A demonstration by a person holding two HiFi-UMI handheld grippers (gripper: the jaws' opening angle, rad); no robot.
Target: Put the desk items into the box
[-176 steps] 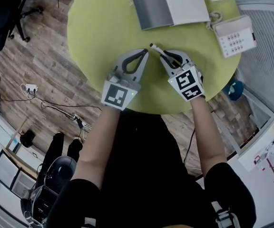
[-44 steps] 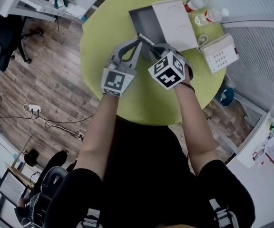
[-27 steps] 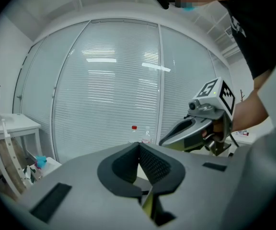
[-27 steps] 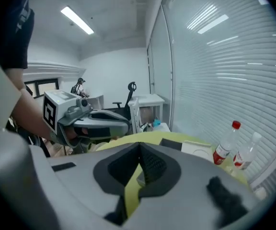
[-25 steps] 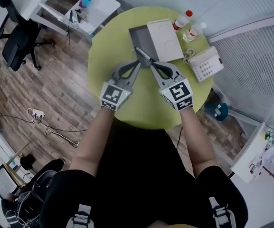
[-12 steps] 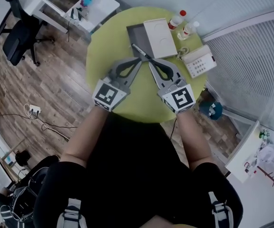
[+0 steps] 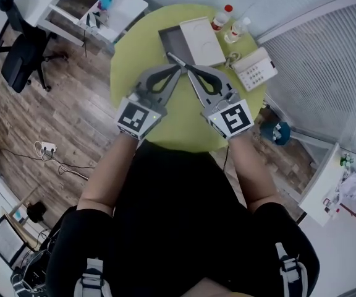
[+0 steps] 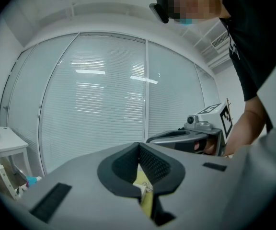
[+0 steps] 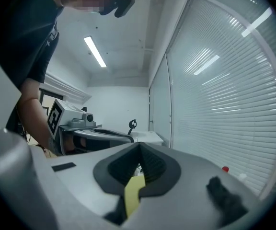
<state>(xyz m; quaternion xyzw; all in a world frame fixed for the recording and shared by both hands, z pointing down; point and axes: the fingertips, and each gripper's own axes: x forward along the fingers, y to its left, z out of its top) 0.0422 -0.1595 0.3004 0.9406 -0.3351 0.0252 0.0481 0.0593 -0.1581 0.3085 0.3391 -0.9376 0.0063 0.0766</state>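
Observation:
An open box (image 7: 169,42) with a grey inside and a white lid (image 7: 201,31) folded to the right lies at the far side of the round green table (image 7: 181,129). My right gripper (image 7: 189,72) is shut on a black pen (image 7: 175,59). The pen's white end pokes over the box's near edge. My left gripper (image 7: 178,69) is shut on nothing, its tip almost touching the right one. In the left gripper view the left gripper (image 8: 139,145) has its jaws closed. The right gripper view shows the right gripper (image 9: 139,146) closed too, the pen hidden.
A white desk phone (image 7: 253,68) with a coiled cord (image 7: 230,60) sits right of the box. Two small bottles (image 7: 220,17) (image 7: 238,28) stand at the table's far right edge. Off the table, a white side table (image 7: 97,11) and a black office chair (image 7: 14,57) stand to the left.
Both grippers have travelled from the table's near edge up to the box, the right one carrying the pen. In the last half second they barely moved.

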